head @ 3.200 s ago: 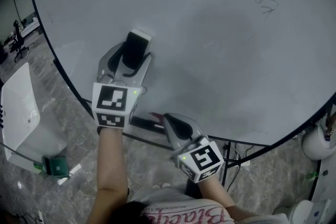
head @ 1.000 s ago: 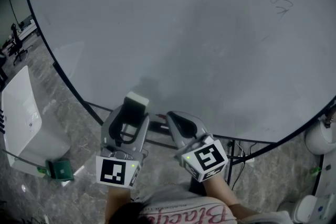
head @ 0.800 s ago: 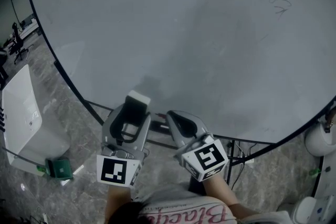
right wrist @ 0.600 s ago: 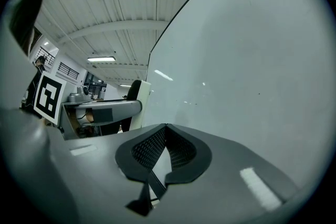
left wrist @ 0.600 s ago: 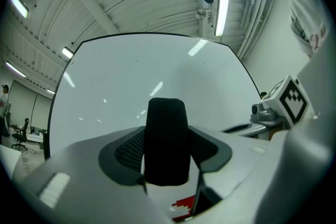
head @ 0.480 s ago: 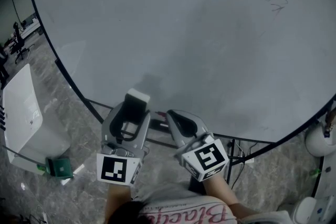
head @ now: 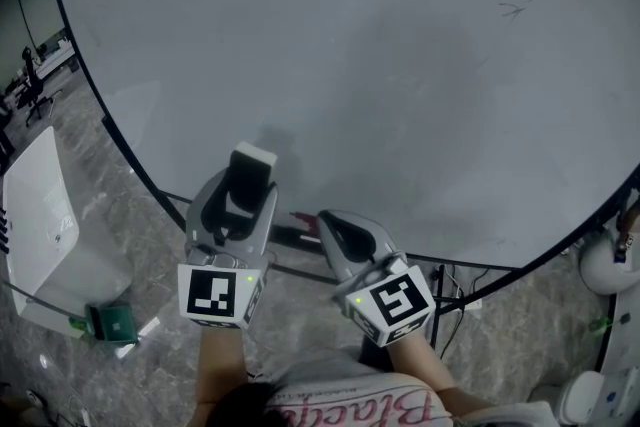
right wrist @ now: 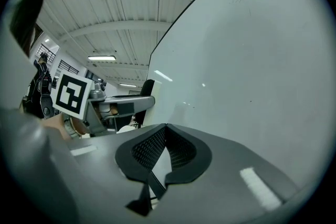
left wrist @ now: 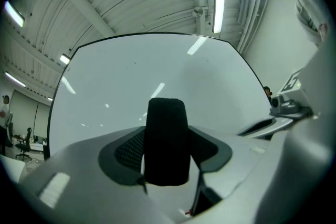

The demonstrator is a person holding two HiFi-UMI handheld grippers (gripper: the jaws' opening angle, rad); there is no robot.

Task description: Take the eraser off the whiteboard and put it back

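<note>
Eraser [head: 250,175] is clamped in my left gripper [head: 241,200], its long axis along the jaws and pointing at the whiteboard [head: 380,65] just ahead; I cannot tell whether it touches. My right gripper [head: 332,227] waits beside it, jaws together, empty.

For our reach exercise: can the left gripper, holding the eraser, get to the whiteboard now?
Probably yes: the left gripper, shut on the eraser, faces the whiteboard with nothing visible between them.

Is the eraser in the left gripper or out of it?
In: the eraser stands between the left gripper's pads, which press its sides.
</note>
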